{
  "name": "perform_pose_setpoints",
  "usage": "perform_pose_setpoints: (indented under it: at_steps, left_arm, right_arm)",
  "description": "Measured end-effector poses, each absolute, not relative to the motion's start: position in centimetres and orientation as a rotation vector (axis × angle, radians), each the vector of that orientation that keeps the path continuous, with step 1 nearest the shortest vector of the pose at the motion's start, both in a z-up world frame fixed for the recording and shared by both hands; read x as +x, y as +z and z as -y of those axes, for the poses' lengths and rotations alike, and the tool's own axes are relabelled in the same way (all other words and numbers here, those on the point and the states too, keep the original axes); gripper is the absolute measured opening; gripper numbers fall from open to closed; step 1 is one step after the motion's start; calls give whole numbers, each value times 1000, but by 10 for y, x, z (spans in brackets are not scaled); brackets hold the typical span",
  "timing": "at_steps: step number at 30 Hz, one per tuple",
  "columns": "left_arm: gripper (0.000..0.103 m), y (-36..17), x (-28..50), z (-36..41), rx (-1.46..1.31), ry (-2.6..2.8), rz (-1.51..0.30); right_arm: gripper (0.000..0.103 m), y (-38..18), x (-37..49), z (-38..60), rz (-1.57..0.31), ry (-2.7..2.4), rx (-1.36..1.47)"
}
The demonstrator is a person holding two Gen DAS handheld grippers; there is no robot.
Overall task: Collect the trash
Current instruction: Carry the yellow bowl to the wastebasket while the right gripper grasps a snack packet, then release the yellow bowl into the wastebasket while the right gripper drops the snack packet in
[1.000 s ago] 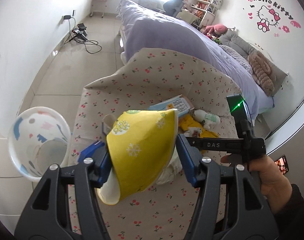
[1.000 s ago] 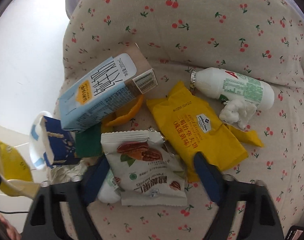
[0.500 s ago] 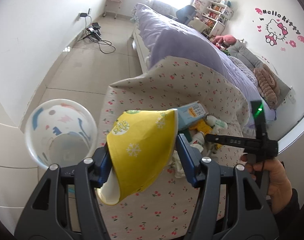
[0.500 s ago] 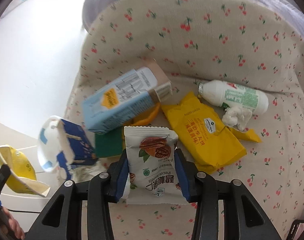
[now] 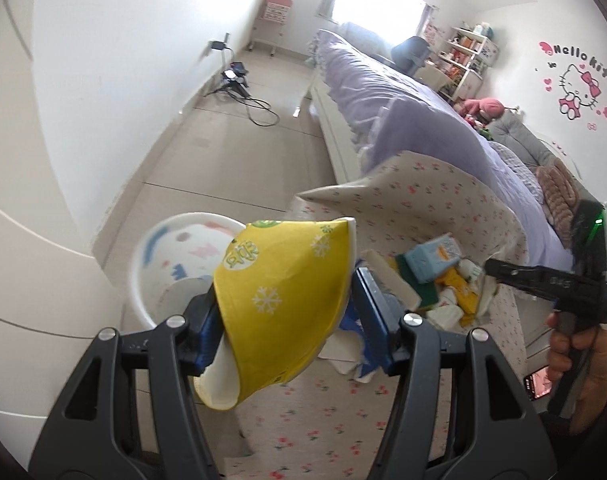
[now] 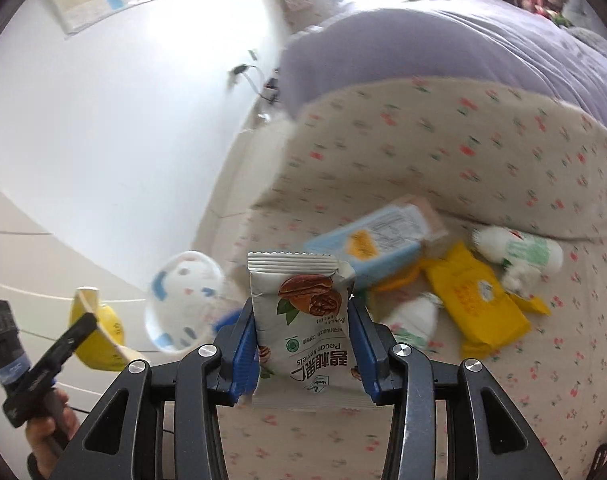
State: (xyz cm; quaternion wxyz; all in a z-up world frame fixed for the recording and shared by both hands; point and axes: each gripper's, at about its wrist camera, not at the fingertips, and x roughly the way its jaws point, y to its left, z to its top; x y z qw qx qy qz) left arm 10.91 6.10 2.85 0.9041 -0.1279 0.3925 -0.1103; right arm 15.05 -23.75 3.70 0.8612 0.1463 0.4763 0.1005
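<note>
Right wrist view: the right gripper (image 6: pixel 303 344), tilted steeply down, clamps a pecan snack packet (image 6: pixel 301 320) clear of the cherry-print cover (image 6: pixel 483 152). On the left, the left gripper (image 5: pixel 283 316) pinches a crushed yellow paper cup (image 5: pixel 279 300) beside the white bin (image 5: pixel 163 256). Each item should probably be centred over the bin's mouth before release. More litter lies on the cover.

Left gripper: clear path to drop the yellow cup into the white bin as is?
Probably yes. The left gripper is shut on the crushed yellow cup, and the white bin sits open just beyond it on the floor, with nothing visible between them.
</note>
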Motion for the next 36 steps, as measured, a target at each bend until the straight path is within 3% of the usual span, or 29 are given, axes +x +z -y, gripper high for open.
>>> perform_pose_setpoints:
  at_steps: [9, 27, 30, 32, 36]
  left_arm:
    - [62, 16, 126, -83, -263, -172, -862]
    - [63, -35, 180, -125, -394, -106, -928]
    - [72, -41, 184, -133, -399, -79, -948]
    - [88, -42, 183, -139, -402, -35, -954]
    - [100, -41, 178, -151, -374, 36, -963]
  right_arm:
    - [45, 53, 163, 172, -979, 351, 318]
    - [45, -9, 219, 73, -1084, 469, 326]
    - [45, -20, 227, 69, -1099, 474, 350]
    - [45, -28, 231, 67, -1104, 476, 356]
    - [46, -38, 238, 59, -1116, 476, 352]
